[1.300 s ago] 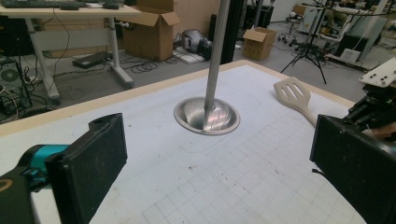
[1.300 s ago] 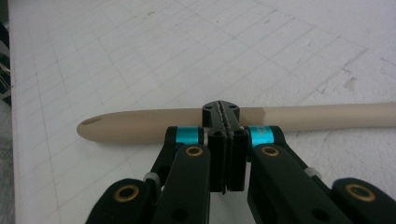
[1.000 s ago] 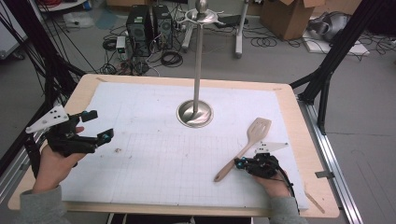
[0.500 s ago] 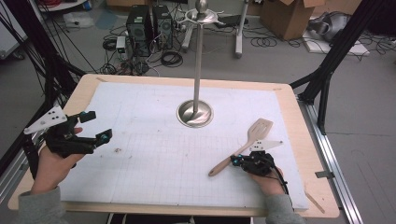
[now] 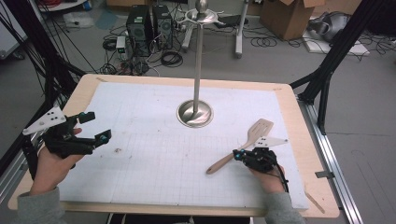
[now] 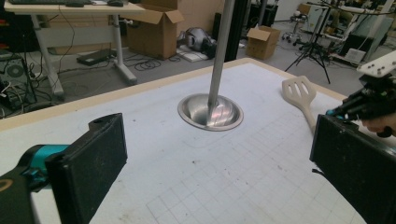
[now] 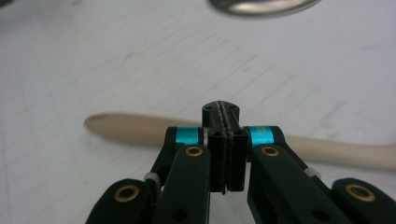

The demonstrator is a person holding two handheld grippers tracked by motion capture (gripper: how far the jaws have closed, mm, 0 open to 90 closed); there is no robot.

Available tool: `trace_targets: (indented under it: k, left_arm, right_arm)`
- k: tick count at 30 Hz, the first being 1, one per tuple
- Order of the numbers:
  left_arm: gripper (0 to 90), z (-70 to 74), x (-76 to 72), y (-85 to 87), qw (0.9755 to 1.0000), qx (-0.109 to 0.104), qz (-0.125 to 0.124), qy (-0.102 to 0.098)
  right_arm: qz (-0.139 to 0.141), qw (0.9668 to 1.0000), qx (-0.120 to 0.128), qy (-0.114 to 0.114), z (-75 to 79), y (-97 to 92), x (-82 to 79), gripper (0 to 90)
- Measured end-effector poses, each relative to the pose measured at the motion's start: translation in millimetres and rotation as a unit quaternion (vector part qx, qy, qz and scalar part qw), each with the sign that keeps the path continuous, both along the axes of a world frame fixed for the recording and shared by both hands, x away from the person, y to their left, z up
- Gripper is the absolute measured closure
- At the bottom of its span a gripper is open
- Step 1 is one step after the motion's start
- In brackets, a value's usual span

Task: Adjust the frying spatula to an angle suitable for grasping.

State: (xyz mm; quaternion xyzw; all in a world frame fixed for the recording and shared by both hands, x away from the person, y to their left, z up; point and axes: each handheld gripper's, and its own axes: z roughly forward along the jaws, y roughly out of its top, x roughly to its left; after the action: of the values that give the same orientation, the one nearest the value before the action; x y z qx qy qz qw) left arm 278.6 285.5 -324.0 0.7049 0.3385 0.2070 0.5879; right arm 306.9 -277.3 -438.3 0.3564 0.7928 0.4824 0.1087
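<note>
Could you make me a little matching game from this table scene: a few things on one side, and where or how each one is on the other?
Things:
1. wooden spatula
2. metal stand
3. left gripper
4. right gripper

States:
A. jaws wide apart, nothing between them
B. lying flat on the mat at the right
C. jaws shut together, above the handle
D. upright near the middle of the table

Pairs: 1-B, 2-D, 3-A, 4-C
</note>
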Motion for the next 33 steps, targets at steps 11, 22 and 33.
trace_targets:
  k: [11,22,33]
  left_arm:
    - [4.4,-2.5,-4.4,4.1,0.9999,0.001,0.009,0.005]
    - [4.4,-4.5,-10.2,9.9,0.9998,0.005,0.02,0.007]
    - [4.4,-5.5,-12.8,12.7,0.9996,0.005,0.026,0.009]
  right_arm:
    - [-0.077,0.9969,-0.01,-0.015,3.5,-20.2,20.6,90.0]
    - [-0.074,0.9948,-0.069,0.001,-3.0,-11.3,36.0,90.0]
    - [-0.084,0.992,-0.094,0.002,-7.5,-8.7,45.3,90.0]
